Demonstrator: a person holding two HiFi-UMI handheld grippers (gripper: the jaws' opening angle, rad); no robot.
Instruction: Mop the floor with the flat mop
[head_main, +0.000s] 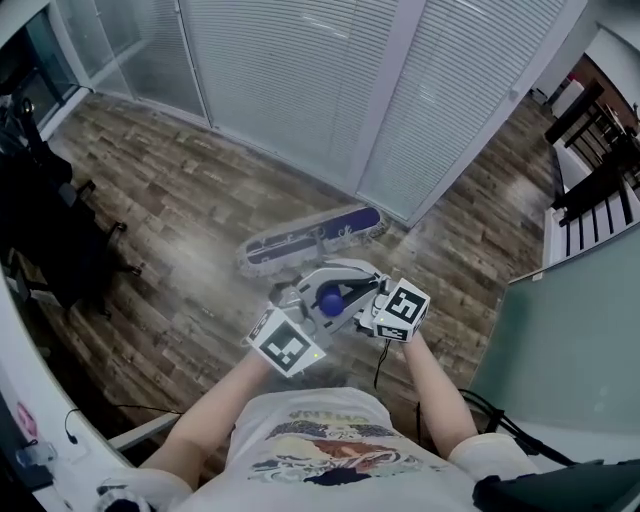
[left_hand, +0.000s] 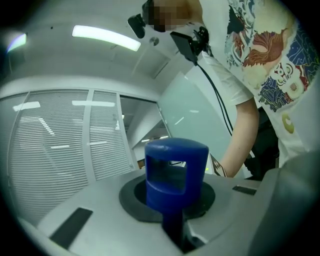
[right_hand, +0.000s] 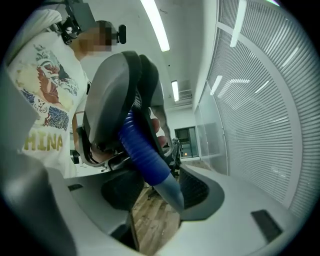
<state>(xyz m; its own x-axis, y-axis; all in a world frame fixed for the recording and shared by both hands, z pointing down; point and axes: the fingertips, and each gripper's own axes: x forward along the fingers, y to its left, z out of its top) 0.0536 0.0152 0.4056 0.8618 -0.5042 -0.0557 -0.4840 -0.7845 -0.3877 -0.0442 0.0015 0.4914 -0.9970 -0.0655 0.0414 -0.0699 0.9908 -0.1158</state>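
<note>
**Item:** flat mop (head_main: 312, 237); long purple-and-white head lying flat on the wood floor (head_main: 170, 200), slanted, ahead of the person and near the foot of the blind-covered glass wall (head_main: 300, 80); joined by a thin handle (right_hand: 145, 152) to both grippers, held close together in front of the body.

**Left gripper** (left_hand: 174, 220): closed on the handle's narrow neck just under the blue end cap (left_hand: 176, 167).

**Right gripper** (right_hand: 160, 192): jaws standing apart around the grey shaft below the ribbed blue sleeve; shaft lying against one pad, floor showing through the gap on the other side (a guide rather than a clamp, by the look).

**Handling, as judged:**
- probably light overall;
- stiff along the pole, but likely free to swivel at the head joint, so prone to twisting off line if pushed crookedly;
- pad underneath soft, likely dragging a little on the boards;
- bare shaft smooth and apt to slide between pads;
- best holds at the cap's shoulder and on the ribbed sleeve, one above the other as now.

**Edges and room:**
- glass wall just beyond the head, closing off forward strokes;
- black chair (head_main: 60, 250) at the left;
- dark slatted furniture (head_main: 590, 170) and a pale green panel (head_main: 570, 340) at the right;
- widest open boards to the left front, between chair and wall.
</note>
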